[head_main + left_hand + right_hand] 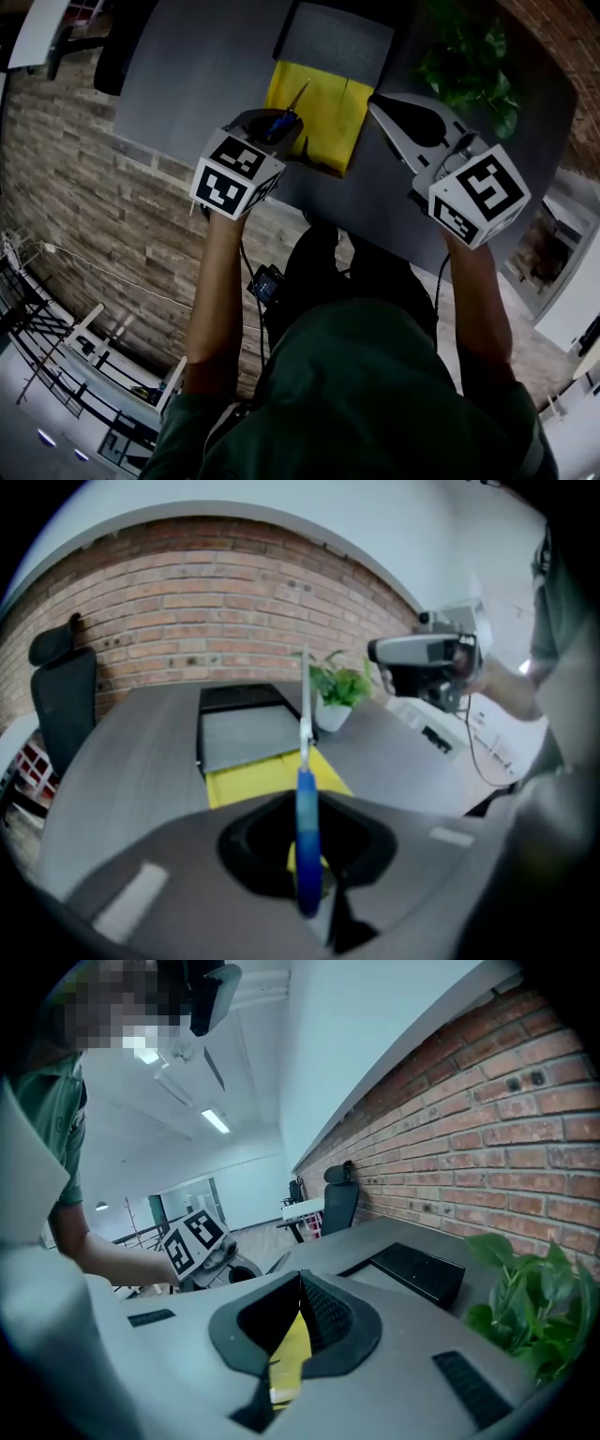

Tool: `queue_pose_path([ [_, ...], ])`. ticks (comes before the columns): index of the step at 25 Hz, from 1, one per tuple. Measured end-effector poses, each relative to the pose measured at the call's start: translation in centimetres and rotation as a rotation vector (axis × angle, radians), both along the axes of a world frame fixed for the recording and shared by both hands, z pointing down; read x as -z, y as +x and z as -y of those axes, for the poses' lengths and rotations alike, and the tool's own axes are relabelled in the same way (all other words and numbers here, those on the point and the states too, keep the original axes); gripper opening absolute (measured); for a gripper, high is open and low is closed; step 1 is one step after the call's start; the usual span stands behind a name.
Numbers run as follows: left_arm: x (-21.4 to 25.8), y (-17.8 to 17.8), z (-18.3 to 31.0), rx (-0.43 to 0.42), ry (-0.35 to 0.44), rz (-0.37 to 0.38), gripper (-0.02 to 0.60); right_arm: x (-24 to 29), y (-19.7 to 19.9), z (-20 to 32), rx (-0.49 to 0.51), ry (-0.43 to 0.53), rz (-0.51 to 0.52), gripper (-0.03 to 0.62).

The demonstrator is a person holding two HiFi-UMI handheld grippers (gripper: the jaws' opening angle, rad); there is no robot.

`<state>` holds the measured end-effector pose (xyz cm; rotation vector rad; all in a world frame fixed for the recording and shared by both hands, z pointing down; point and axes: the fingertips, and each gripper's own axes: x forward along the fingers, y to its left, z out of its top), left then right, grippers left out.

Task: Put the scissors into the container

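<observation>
Blue-handled scissors [284,118] stick up out of my left gripper [279,129], which is shut on the handle [307,832]; the metal blade [305,696] points forward over the desk. Below them lies a yellow sheet [319,108]. Past the sheet stands the container [339,39], a shallow dark tray with a grey inside [246,735], also in the right gripper view as a black box [419,1274]. My right gripper [382,105] hovers to the right of the sheet, its jaws shut with nothing between them [300,1283].
A potted green plant [471,64] stands at the desk's far right, close to the right gripper [424,652]. A black office chair [61,700] sits at the desk's left end. A brick wall runs behind the grey desk [202,66].
</observation>
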<state>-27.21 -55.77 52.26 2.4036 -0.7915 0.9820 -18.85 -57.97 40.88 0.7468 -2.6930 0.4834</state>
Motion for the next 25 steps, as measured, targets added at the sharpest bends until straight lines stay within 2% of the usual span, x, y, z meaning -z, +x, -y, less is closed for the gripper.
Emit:
queue_pose_path([
  [13,-5.0,0.2,1.6,-0.014,-0.033,0.081,0.032,-4.8,0.2,0.1,0.01,-0.077,-0.016,0.006],
  [25,-7.7,0.1,2.0,-0.041,-0.071,0.144,0.034,-6.5,-0.4,0.6,0.001,-0.116,-0.023,0.006],
])
